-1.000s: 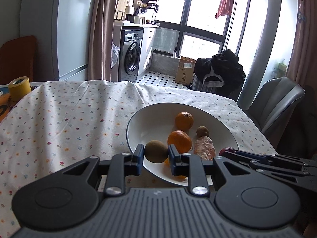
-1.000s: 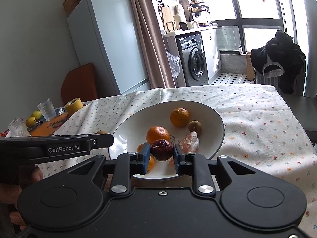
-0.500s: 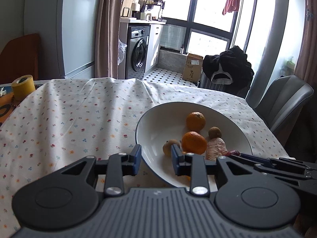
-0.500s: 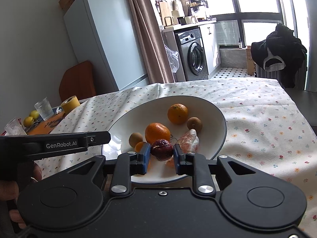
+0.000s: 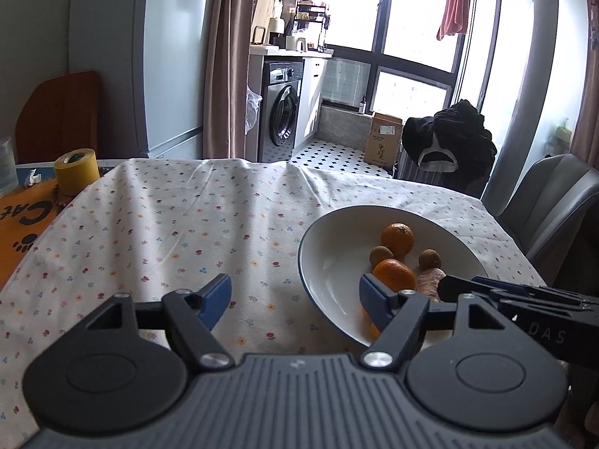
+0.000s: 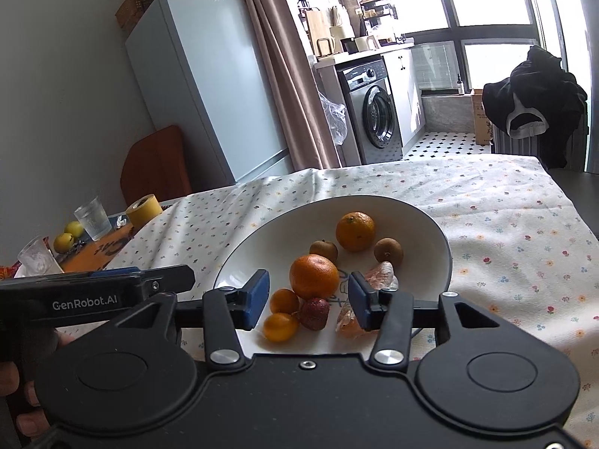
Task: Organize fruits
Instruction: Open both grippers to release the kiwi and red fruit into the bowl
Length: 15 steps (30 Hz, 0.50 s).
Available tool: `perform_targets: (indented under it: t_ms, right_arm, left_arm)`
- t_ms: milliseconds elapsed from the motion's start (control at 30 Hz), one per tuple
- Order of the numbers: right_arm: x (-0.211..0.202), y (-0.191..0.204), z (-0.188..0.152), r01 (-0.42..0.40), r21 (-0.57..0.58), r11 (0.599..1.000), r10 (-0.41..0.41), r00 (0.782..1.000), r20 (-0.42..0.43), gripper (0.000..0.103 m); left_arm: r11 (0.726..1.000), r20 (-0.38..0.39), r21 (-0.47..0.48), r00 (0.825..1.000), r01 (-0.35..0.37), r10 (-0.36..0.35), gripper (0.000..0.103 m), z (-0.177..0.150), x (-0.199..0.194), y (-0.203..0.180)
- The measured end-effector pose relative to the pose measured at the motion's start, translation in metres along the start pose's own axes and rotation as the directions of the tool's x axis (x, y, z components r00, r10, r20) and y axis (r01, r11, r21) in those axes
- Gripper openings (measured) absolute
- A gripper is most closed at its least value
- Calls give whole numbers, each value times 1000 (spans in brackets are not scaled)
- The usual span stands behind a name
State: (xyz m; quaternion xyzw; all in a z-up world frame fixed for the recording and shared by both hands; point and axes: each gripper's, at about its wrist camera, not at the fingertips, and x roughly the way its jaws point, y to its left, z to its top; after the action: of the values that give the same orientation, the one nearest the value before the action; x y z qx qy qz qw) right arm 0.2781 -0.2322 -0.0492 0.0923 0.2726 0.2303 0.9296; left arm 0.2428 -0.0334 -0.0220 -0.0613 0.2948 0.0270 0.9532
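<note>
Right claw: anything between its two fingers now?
Right wrist view: right claw open over the bowl; big orange and dark red fruit lie between.

"GenRobot.AI" (white) on left claw (image 6: 258, 299)

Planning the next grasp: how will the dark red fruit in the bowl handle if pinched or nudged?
The dark red fruit looks wrinkled, so probably soft; pinch gently. Its rounded shape may roll on the bowl, though neighbouring small oranges likely block it.
</note>
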Motion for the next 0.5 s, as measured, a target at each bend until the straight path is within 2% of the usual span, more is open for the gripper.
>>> perform_targets:
  t_ms: [167, 333, 500]
  right_arm:
    - [-11, -8, -1, 22, 30, 999, -22, 1000, 7, 57]
    - [-25, -5, -6, -21, 34, 999, 21, 1000, 17, 72]
    - [-28, -2, -10, -12, 35, 999, 11, 1000, 12, 78]
  left_arm:
    - [999, 6, -38, 1000, 6, -5, 85, -3, -9, 10]
    - [998, 5, -63, 1000, 13, -12, 90, -9, -15, 19]
    - [996, -2, -87, 1000, 6, -6, 91, -13, -21, 25]
